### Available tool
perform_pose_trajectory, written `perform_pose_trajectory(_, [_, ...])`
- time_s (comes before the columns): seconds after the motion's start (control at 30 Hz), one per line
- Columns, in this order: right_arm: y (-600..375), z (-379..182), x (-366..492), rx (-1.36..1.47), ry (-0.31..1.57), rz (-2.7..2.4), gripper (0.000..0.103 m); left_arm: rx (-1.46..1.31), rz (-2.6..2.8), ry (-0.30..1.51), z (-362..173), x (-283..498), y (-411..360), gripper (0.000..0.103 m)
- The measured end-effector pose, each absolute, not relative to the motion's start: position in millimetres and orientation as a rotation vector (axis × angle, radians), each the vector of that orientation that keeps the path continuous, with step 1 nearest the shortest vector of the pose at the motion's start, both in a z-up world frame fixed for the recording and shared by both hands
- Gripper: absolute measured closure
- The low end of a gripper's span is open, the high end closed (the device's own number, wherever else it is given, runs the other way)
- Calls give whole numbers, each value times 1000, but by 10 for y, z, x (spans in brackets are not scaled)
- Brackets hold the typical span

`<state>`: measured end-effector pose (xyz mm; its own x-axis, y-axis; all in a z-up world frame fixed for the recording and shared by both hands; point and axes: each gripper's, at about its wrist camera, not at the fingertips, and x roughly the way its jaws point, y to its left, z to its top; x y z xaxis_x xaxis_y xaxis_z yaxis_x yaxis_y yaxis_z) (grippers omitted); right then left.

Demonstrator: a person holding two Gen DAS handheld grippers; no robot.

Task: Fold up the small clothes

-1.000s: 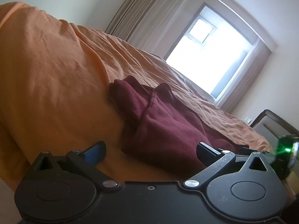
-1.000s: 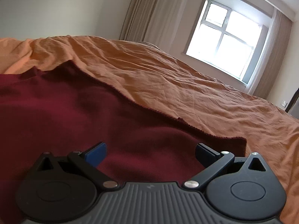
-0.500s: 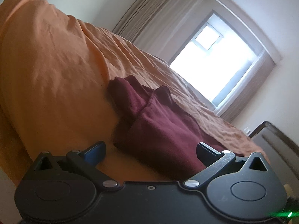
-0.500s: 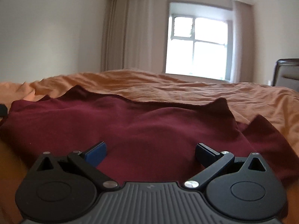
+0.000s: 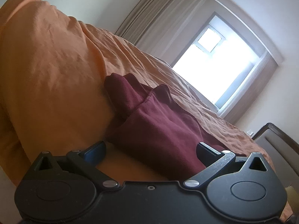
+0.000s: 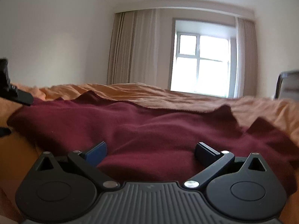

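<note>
Orange bedspread (image 6: 186, 95) covers the bed; wall, beige curtains (image 6: 134, 46) and one bright window (image 6: 201, 63) at upper right of both views. One dark chair (image 6: 287, 84) at right edge. One maroon garment (image 6: 149, 128), rumpled, lies mid-frame on the spread. Left gripper (image 5: 151, 149) and right gripper (image 6: 151, 151): jaws spread wide, grasping nothing.

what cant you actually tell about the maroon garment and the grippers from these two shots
- Maroon garment: its near edge is hidden behind the right gripper body in the right wrist view, so its type is unclear.
- Its far right corner is motion-blurred there.
- In the left wrist view the left gripper body covers the garment's near corner.
- The left gripper is cut off by the left edge of the right wrist view.
</note>
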<state>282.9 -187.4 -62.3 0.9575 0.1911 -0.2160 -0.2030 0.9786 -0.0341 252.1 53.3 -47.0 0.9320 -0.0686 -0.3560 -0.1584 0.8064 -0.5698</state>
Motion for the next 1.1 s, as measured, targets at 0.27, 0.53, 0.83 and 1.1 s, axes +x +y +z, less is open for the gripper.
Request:
perform_pose_trajectory(0.27, [-1873, -677, 2774, -70, 194, 189, 0, -667, -18, 353, -486, 2522, 572, 3])
perform_pose_trajectory(0.53, [-1842, -707, 2771, -75, 187, 184, 0, -711, 141, 359, -537, 2588, 593, 35])
perform_pose_trajectory(0.83, [-1843, -708, 2767, -75, 187, 185, 0, -797, 179, 330, -520, 2599, 619, 64])
perform_pose_trajectory(1.1, [-1843, -710, 2765, -75, 187, 187, 0, -802, 179, 327, -527, 2630, 613, 58])
